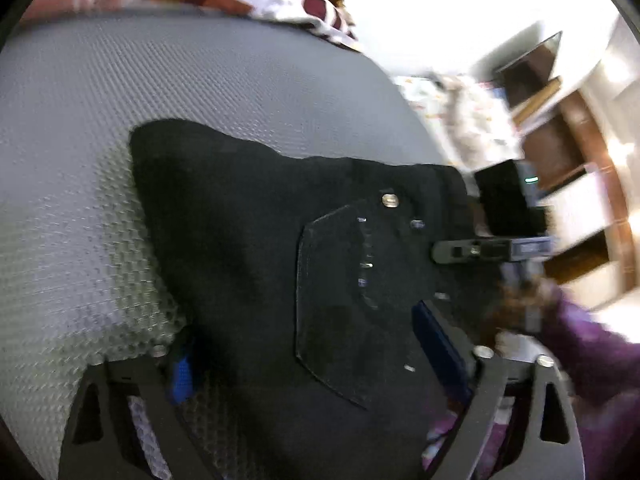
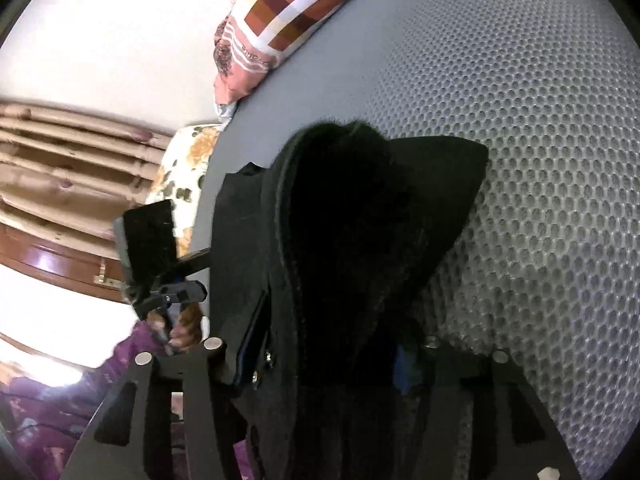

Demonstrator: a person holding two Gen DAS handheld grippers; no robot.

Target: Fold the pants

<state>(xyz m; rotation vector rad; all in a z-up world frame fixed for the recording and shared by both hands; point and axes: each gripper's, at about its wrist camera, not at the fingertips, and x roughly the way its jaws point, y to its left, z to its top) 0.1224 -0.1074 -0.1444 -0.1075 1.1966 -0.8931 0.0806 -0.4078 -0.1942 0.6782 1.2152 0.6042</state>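
Note:
Black pants [image 1: 248,216] lie on a grey mesh mattress [image 1: 160,80], a back pocket [image 1: 340,300] facing up. My left gripper [image 1: 308,360] is open, its blue pads set wide on either side of the waist area, with cloth lying between them. In the right wrist view the pants [image 2: 360,208] rise in a thick dark bunch, and my right gripper [image 2: 328,356] is shut on that fold. Each view shows the other gripper at its edge: the right one [image 1: 472,250], and the left one [image 2: 176,292] held by a hand.
A patchwork pillow [image 2: 288,20] lies at the far end of the mattress [image 2: 520,160]. A floral cloth [image 2: 180,168] hangs at the mattress edge, with wooden furniture [image 2: 60,180] beyond. Shelves [image 1: 560,152] stand at the right. A purple sleeve [image 1: 592,352] is close by.

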